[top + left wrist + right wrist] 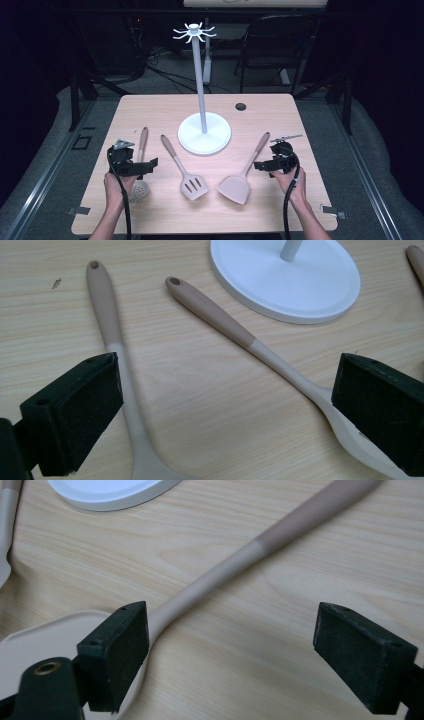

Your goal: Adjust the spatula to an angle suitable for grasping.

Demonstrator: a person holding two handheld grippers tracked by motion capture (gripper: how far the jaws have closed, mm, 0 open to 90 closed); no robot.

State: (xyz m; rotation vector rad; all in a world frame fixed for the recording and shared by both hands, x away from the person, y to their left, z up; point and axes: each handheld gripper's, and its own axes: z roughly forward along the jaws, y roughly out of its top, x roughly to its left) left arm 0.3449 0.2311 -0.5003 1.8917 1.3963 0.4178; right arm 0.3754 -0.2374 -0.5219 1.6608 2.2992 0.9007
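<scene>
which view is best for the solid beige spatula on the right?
High view: the solid beige spatula shows whole, blade to handle tip, beside the right gripper. Right gripper view shows its handle and blade edge between open jaws; left gripper view catches just its handle tip.

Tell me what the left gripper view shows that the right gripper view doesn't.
Left gripper view alone: two utensil handles, the skimmer handle and the slotted turner handle, each with a hanging hole, plus the pole's foot. Right gripper view alone: the solid turner with part of its blade. Both: open black jaws, the white stand base and the wooden table.
</scene>
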